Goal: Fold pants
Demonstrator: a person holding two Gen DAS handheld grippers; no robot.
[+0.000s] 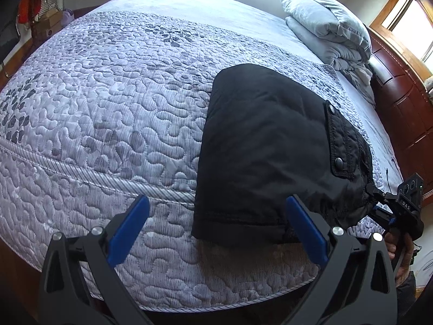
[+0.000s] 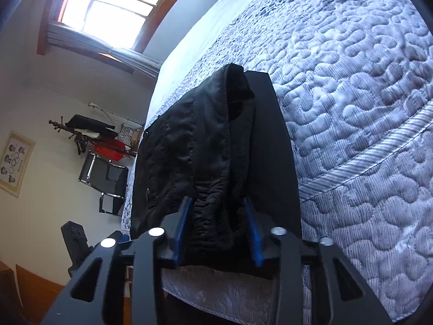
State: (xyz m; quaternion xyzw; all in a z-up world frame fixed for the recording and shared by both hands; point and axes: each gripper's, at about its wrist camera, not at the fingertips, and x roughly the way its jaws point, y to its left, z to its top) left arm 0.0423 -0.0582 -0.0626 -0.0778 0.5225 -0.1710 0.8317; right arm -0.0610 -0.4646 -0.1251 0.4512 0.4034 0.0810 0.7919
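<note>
The black pants (image 1: pixel 270 149) lie folded into a compact rectangle near the bed's front edge, with a snap-button pocket flap on the right side. My left gripper (image 1: pixel 216 230) hovers open and empty just in front of them; its right blue pad (image 1: pixel 305 233) sits over their near edge. My right gripper (image 1: pixel 374 192) comes in from the right at the gathered waistband corner. In the right wrist view the bunched pants (image 2: pixel 189 149) fill the gap between the blue pads of the right gripper (image 2: pixel 217 227), which is shut on the fabric.
A grey quilted bedspread (image 1: pixel 108 108) covers the bed. A folded grey blanket (image 1: pixel 330 27) lies by the wooden headboard (image 1: pixel 400 108). A person's hand (image 1: pixel 392 246) holds the right gripper. In the right wrist view a window (image 2: pixel 116 5) and a black chair (image 2: pixel 105 176) stand beyond the bed.
</note>
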